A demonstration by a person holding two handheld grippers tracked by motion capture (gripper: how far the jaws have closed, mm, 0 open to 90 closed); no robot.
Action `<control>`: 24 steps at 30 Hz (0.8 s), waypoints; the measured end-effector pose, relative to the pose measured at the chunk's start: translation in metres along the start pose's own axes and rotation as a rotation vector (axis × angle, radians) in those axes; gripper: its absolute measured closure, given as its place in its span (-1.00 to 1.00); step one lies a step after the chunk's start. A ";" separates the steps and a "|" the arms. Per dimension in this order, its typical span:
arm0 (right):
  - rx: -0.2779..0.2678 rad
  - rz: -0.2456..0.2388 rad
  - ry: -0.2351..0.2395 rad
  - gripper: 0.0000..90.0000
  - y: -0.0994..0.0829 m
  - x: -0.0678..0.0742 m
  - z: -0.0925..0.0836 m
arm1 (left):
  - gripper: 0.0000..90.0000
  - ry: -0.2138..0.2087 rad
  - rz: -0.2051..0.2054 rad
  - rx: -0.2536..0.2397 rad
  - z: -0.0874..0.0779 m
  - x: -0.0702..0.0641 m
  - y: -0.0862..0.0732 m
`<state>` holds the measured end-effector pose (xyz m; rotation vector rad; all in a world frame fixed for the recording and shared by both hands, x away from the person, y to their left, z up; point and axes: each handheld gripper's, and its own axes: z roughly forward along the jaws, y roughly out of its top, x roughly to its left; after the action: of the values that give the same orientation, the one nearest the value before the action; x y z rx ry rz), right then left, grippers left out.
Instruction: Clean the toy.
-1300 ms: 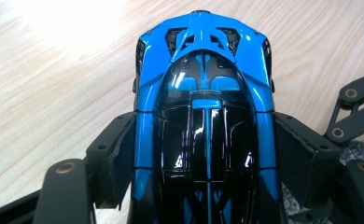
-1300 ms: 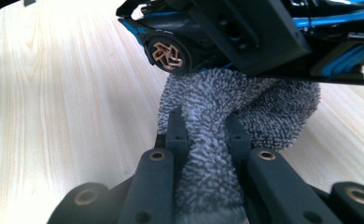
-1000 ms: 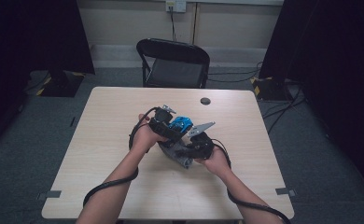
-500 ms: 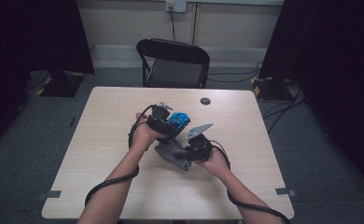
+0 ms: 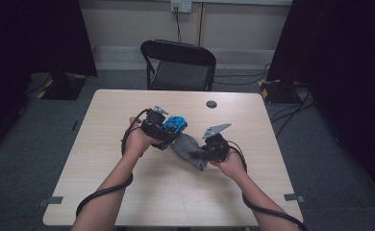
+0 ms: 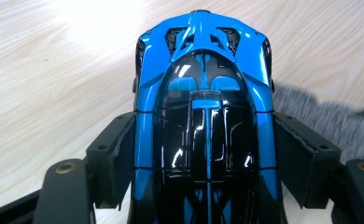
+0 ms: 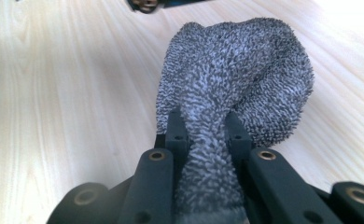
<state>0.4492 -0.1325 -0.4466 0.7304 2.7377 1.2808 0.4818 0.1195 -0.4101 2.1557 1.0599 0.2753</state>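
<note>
A glossy blue and black toy car point(image 6: 203, 116) sits between the jaws of my left gripper point(image 6: 203, 163), whose pads point(image 6: 117, 158) press its two sides. From above, the car point(image 5: 174, 124) is just over the middle of the table, with the left gripper point(image 5: 168, 131) shut on it. My right gripper point(image 7: 206, 133) is shut on a bunched grey fuzzy cloth point(image 7: 236, 70), whose loose end bulges ahead of the jaws. In the high view the cloth point(image 5: 188, 147) lies between the two hands, with the right gripper point(image 5: 207, 153) at its right end and the car next to its left end.
The light wooden table point(image 5: 128, 192) has bare room on all sides of the hands. A small black round object point(image 5: 211, 104) lies near the far edge. A black folding chair point(image 5: 178, 65) stands beyond the table. Cables trail from both grippers along the forearms.
The two hands have drawn slightly apart, the left with the car going left and the right with the cloth going right. Both grips are unchanged.
</note>
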 end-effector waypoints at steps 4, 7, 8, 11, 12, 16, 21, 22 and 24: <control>-0.003 0.017 -0.027 0.73 -0.004 -0.006 -0.009 | -0.38 0.012 -0.002 0.003 -0.005 0.005 -0.006; -0.016 0.053 -0.065 0.73 -0.013 -0.016 -0.023 | -0.38 0.025 -0.016 0.010 -0.010 0.013 -0.017; -0.019 0.059 -0.075 0.72 -0.015 -0.017 -0.026 | -0.38 0.027 -0.015 0.011 -0.010 0.014 -0.019; -0.023 0.086 -0.101 0.72 -0.022 -0.024 -0.035 | -0.38 0.032 -0.021 0.021 -0.013 0.019 -0.027; -0.025 0.093 -0.109 0.72 -0.024 -0.026 -0.036 | -0.38 0.036 -0.023 0.023 -0.013 0.021 -0.029; -0.031 0.123 -0.138 0.72 -0.031 -0.033 -0.043 | -0.38 0.043 -0.025 0.031 -0.015 0.025 -0.037; -0.043 0.153 -0.179 0.72 -0.037 -0.043 -0.055 | -0.38 0.056 -0.043 0.035 -0.017 0.034 -0.049; -0.041 0.158 -0.185 0.72 -0.038 -0.045 -0.056 | -0.38 0.055 -0.044 0.043 -0.017 0.036 -0.051; -0.035 0.165 -0.196 0.72 -0.041 -0.047 -0.058 | -0.38 0.055 -0.046 0.043 -0.017 0.037 -0.053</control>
<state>0.4622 -0.2162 -0.4461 1.0381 2.5384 1.2081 0.4658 0.1778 -0.4377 2.1694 1.1547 0.2949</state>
